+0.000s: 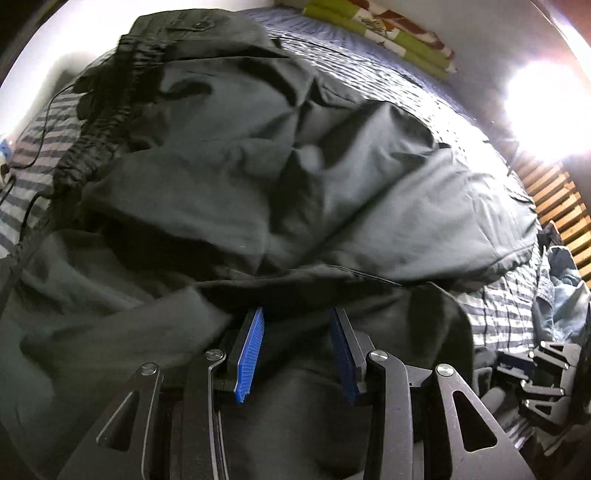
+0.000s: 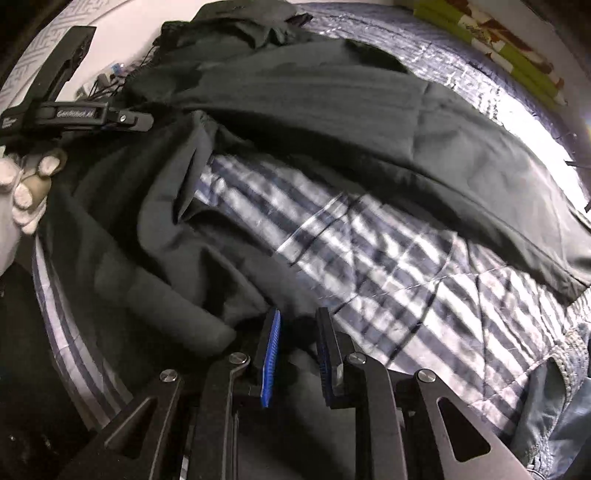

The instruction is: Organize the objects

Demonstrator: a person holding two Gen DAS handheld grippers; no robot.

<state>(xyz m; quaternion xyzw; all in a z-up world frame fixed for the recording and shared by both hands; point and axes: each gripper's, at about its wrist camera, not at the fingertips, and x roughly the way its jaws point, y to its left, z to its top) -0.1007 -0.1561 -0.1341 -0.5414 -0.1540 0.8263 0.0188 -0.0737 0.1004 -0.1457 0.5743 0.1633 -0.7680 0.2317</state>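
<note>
Lying beneath both grippers, dark trousers [image 1: 258, 177] sit between left gripper's [image 1: 295, 314] parted, unclenched jaws.

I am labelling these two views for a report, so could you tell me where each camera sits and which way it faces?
Left wrist: on the left gripper, facing steeply down at the dark trousers on the striped bedspread; the right gripper shows at its right edge.
Right wrist: on the right gripper, facing down at the same trousers; a gloved hand shows at the left.
Shared: trousers, bedspread, green patterned bedding.
</note>
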